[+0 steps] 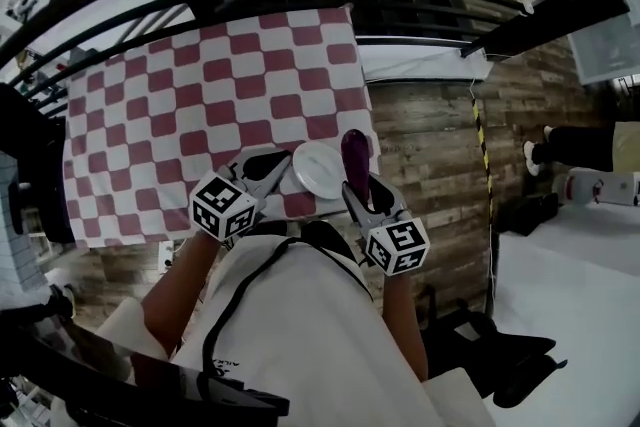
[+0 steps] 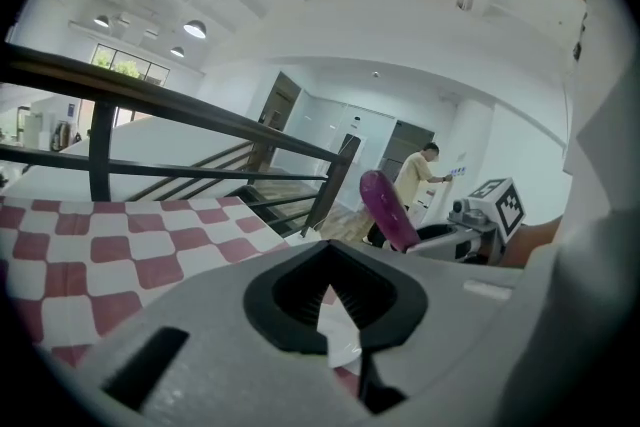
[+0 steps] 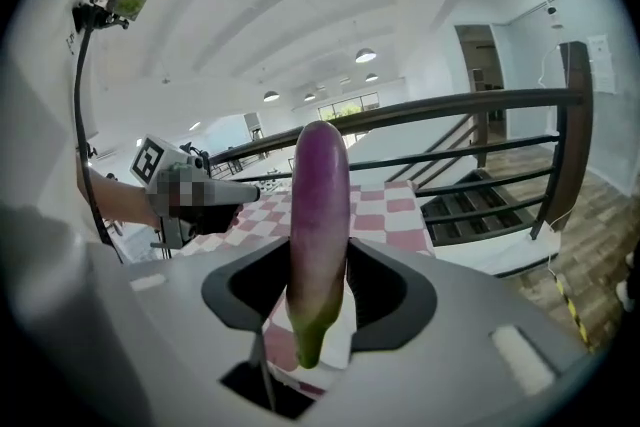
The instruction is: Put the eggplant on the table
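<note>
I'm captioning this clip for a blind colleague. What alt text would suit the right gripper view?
The right gripper is shut on a long purple eggplant, gripped near its green stem end with its rounded tip pointing away from the camera. Behind it are a red-and-white checked tablecloth and a dark metal railing, with the left gripper at the left.

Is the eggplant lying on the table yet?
No, the eggplant is clamped upright in the right gripper, clear of the table.
</note>
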